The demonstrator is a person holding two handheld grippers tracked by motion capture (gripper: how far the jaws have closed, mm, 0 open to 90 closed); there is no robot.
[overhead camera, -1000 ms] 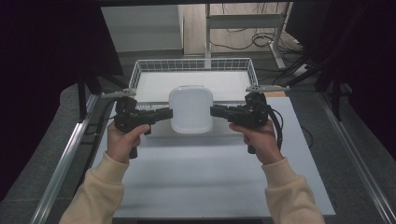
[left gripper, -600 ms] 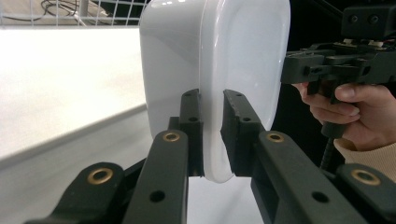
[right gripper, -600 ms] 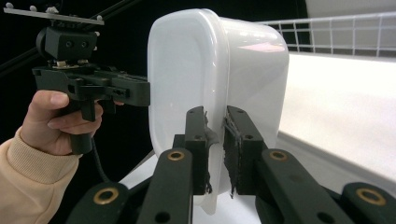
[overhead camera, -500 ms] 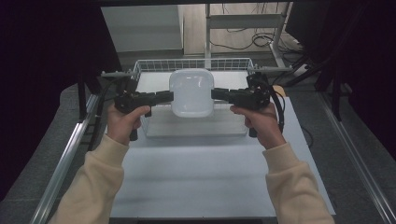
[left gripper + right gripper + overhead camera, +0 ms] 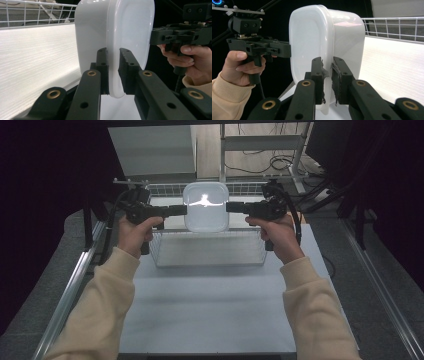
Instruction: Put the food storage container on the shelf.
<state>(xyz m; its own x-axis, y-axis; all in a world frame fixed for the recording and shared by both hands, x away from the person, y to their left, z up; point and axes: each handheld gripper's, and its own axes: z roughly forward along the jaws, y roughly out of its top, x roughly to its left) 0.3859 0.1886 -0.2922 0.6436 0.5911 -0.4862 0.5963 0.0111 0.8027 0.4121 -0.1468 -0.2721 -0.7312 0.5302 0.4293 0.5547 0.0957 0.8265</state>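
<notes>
A white plastic container with rounded corners hangs in the air over a wire basket, its wide face toward the high camera. My left gripper is shut on the rim of its left side and my right gripper is shut on the rim of its right side. In the left gripper view the container stands on edge with its rim pinched between the black pads. The right gripper view shows the same container with its edge clamped between worn pads.
The wire basket stands on a white mat on the table. Metal rails run along both table sides. A shelf frame and cables stand beyond the far edge. Dark curtains flank the bench.
Both hands have carried the container upward and away from the person, from in front of the basket to above it. The grips on its two sides are unchanged.
</notes>
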